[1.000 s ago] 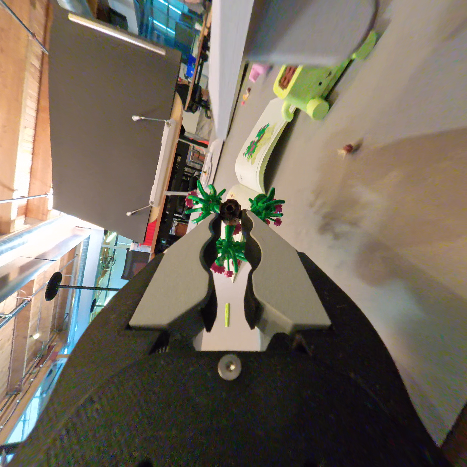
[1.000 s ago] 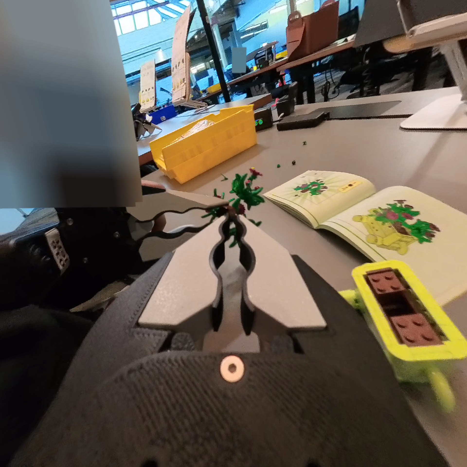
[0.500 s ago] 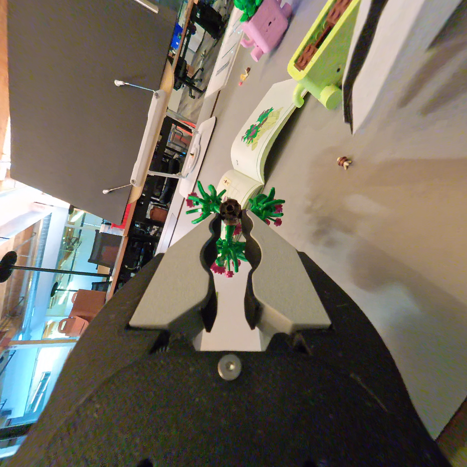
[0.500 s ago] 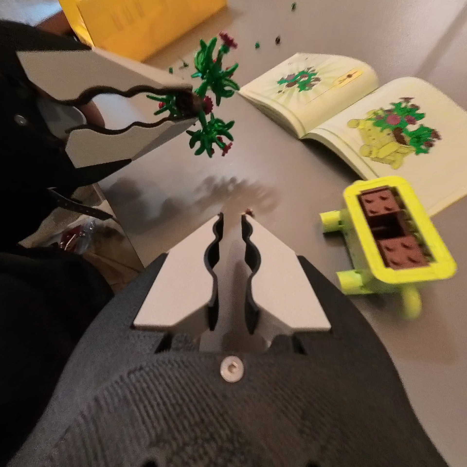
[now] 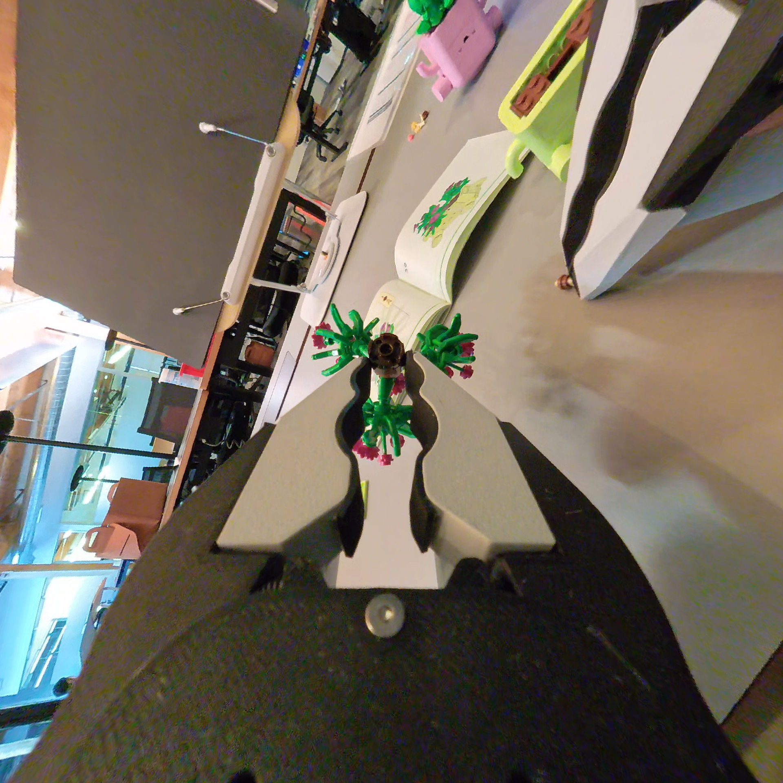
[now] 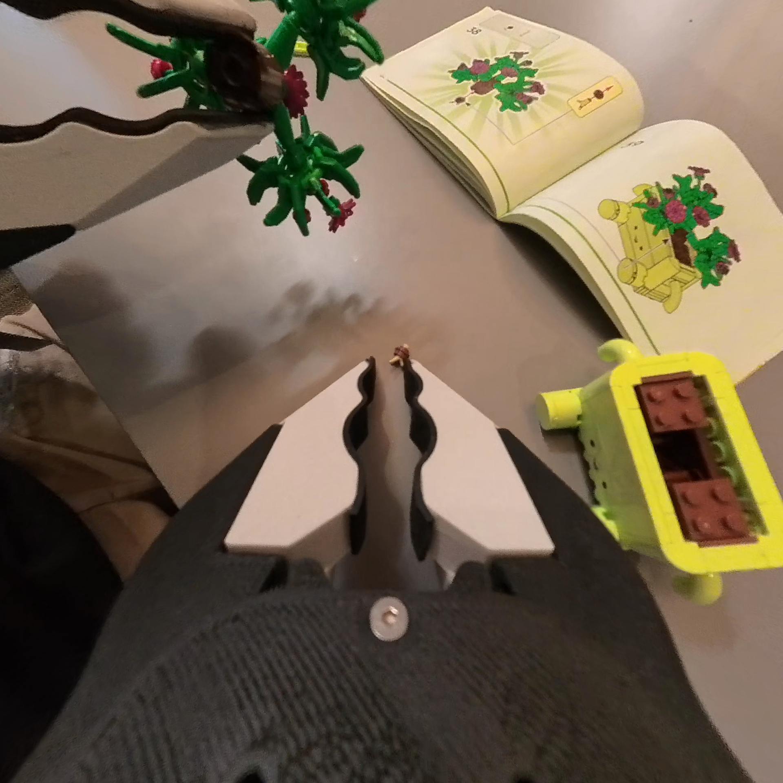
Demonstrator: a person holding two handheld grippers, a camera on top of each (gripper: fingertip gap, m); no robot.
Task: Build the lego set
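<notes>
the left gripper (image 5: pixel 384 360) held the flower sprig (image 5: pixel 383 423); the right gripper (image 6: pixel 390 360), narrowly parted and empty, should straddle the tiny brown piece (image 6: pixel 400 352) on the desk (image 6: pixel 212 262) squarely before closing.

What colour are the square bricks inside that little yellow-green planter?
Reddish brown bricks inside the lime planter; the right wrist view shows them best.

Right gripper (image 6: pixel 387 364) now beside tiny piece (image 6: pixel 400 354).

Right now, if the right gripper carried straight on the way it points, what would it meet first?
Most likely the tiny brown piece lying on the grey table, just ahead of the right gripper. Its jaws stand slightly apart and empty. Depth is unclear, so the fingertips may touch the tabletop first.
</notes>
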